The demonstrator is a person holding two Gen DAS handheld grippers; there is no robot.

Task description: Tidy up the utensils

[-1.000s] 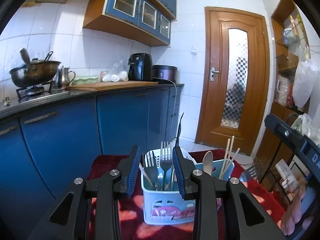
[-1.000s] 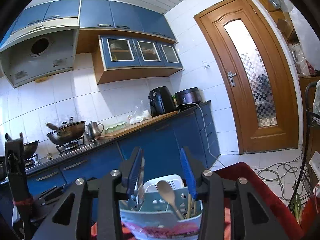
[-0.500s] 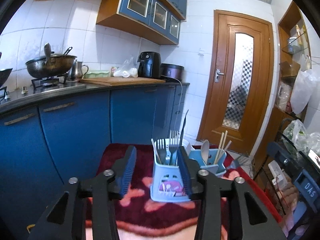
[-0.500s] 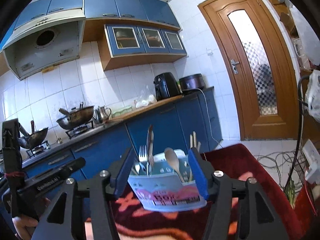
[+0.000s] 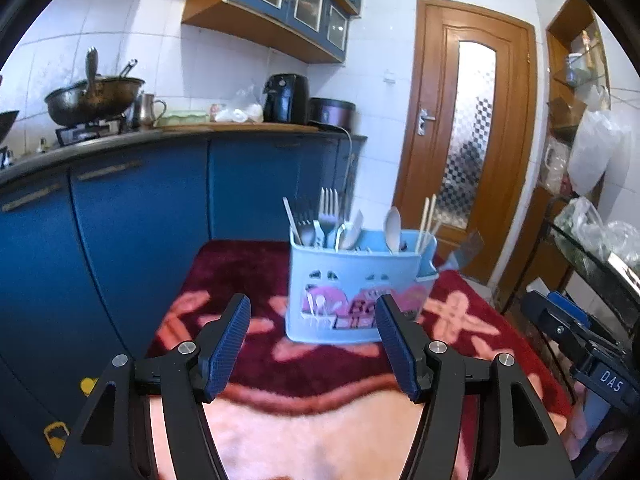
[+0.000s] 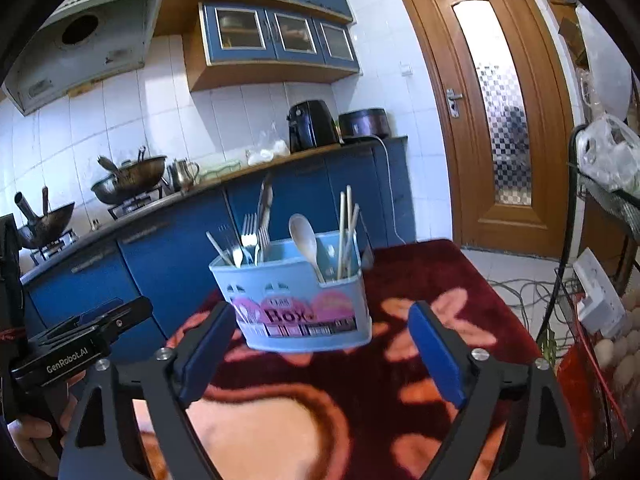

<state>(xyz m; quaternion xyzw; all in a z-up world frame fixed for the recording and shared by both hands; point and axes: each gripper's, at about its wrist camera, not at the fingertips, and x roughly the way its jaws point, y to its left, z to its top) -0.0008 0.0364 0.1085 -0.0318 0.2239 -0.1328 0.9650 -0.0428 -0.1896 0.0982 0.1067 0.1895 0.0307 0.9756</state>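
Both tongs pulled back from caddy (image 5: 360, 284), now empty: left tongs (image 5: 312, 344) and right tongs (image 6: 320, 352) spreading wider. Caddy at 12 o'clock on tabletop (image 5: 248, 268), utensils upright inside; sorting looks done.

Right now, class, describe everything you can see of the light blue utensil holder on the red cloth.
The utensil holder is a light blue, plastic-looking caddy with small cut-outs and a pink label reading "Box". It stands upright on the dark red patterned cloth, divided into compartments. Forks crowd one end; a wooden spoon and chopsticks stand at the other. Neither gripper touches it: the left gripper and right gripper are both opening, with nothing between their jaws.
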